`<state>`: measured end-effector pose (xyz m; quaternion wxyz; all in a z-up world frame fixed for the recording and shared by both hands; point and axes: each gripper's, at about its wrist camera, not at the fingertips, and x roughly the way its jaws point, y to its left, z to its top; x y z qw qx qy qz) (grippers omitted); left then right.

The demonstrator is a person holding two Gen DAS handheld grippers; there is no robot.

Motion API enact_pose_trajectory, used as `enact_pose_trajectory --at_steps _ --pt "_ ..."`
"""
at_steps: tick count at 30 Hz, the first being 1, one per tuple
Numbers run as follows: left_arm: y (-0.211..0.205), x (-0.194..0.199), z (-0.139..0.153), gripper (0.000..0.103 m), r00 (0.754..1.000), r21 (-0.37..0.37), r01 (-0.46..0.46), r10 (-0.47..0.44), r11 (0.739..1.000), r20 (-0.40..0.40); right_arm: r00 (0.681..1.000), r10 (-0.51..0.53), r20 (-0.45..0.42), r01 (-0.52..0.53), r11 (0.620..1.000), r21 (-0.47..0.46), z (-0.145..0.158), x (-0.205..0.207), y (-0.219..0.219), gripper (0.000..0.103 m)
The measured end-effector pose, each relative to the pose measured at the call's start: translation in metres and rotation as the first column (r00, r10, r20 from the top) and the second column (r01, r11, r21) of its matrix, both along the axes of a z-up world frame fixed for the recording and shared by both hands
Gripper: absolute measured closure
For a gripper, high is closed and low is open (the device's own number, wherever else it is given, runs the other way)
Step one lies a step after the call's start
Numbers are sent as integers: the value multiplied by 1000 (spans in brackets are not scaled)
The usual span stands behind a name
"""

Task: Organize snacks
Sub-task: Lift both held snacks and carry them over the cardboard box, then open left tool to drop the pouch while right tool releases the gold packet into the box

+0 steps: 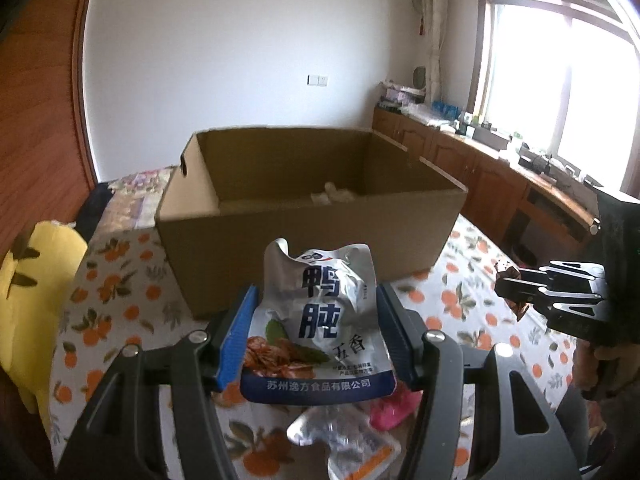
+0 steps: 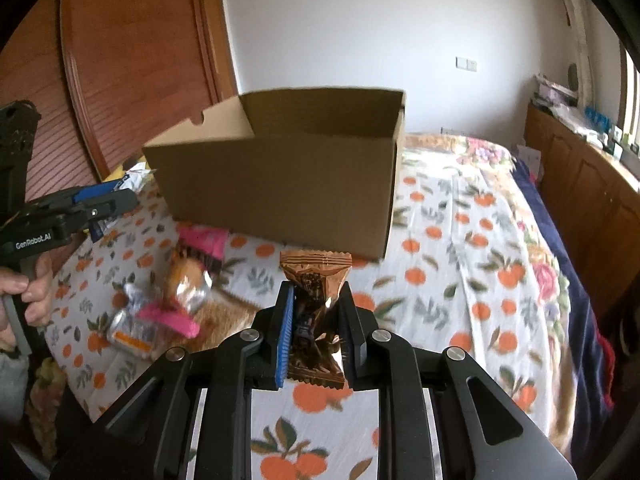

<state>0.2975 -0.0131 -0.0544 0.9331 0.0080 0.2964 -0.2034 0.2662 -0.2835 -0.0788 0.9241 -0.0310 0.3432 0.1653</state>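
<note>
Cardboard fills the middle of both views: an open brown box (image 1: 304, 208) stands on a bed (image 1: 120, 280) covered by a white cloth printed with oranges. In the left wrist view, at the far left edge, a yellow cushion (image 1: 36, 300) lies against the bed. At lower centre the left gripper (image 1: 316, 336) has its jaws clamped on a silver and blue snack pouch (image 1: 316, 320) with large blue characters, held upright just in front of the box's near wall. Below the pouch, near the bottom of the frame, a clear silver packet (image 1: 344, 440) and a pink packet (image 1: 392, 412) lie on the cloth. At the right edge the right gripper (image 1: 516, 296) shows side-on, jaws closed on a brown wrapper (image 1: 516, 308).

In the right wrist view, the left gripper (image 2: 116, 196) reaches in from the left edge, held by a hand (image 2: 28, 300), with the pouch (image 2: 132, 178) showing only as a sliver at its tip. To the lower left of the box (image 2: 280, 184) a small heap of snacks (image 2: 176, 296) lies on the bed (image 2: 460, 260): pink, silver and orange packets, blurred. At lower centre the right gripper (image 2: 316, 320) has its jaws clamped on the brown wrapper (image 2: 316, 312), a shiny candy pack held upright in front of the box's near corner.
</note>
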Motion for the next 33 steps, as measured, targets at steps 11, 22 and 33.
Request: enact_pose_trajectory --at_steps 11,22,33 --pt "-5 39 37 44 997 5 3 -3 1000 77 993 63 101 -63 998 -4 44 45 11 85" --pt "1 102 45 44 995 7 -27 26 1000 95 981 115 157 -119 993 16 70 112 39 85" --pt "0 140 16 44 998 -11 -45 45 999 42 991 75 112 -89 988 124 51 169 40 85"
